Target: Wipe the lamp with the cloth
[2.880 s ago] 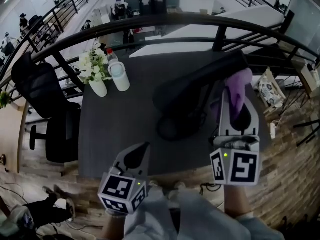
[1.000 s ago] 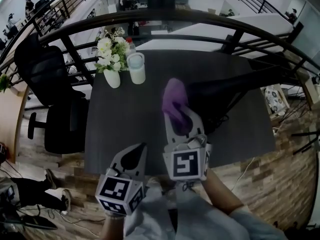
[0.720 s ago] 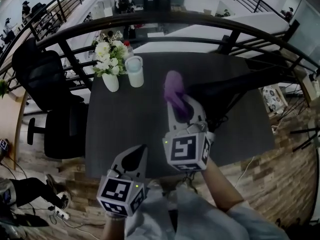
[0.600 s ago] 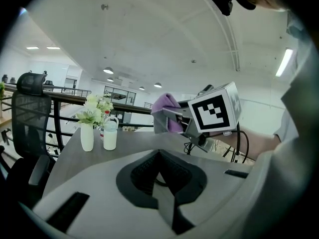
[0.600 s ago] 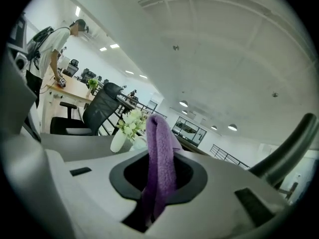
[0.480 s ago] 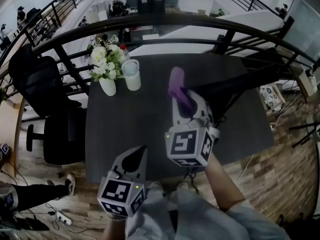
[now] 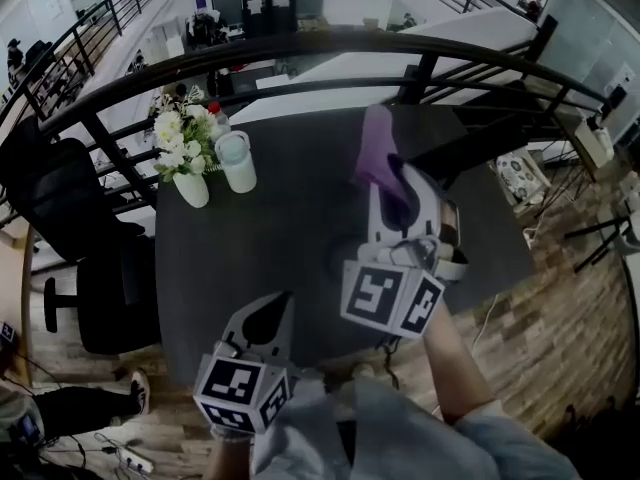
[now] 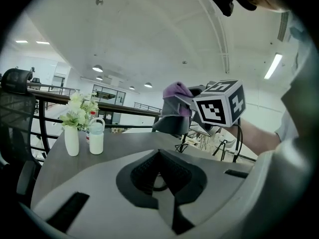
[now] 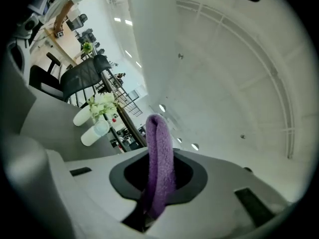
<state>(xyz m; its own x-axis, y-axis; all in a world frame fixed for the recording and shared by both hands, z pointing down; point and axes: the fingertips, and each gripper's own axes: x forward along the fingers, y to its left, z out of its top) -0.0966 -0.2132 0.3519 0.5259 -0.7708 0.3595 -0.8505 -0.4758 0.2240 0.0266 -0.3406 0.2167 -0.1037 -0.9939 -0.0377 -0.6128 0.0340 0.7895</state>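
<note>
Head view: my right gripper (image 7: 398, 196) is raised over the dark table (image 7: 290, 238), jaws clenched on the purple cloth (image 7: 377, 156), which sticks out past the tips in a folded loop. Right gripper view confirms it: the cloth (image 9: 159, 153) is pinched between the jaws and stands up from them. My left gripper (image 7: 268, 320) hangs at the table's near edge. In the left gripper view its jaws (image 8: 158, 169) are pressed together with nothing between them.

The tabletop's middle is bare. A white vase of flowers (image 7: 190, 180) and a white lidded cup (image 7: 238, 163) stand just beside each other near the far left corner, well apart from the cloth. A black railing (image 7: 300, 46) curves round the far edge, and beyond the right edge is wood floor. A black office chair (image 7: 60, 208) sits off the left side.

The lamp (image 7: 480, 136) lies as a long dark shape toward the far right, just beyond the cloth. My right gripper covers its near end, and against the dark table I cannot tell whether cloth and lamp touch.
</note>
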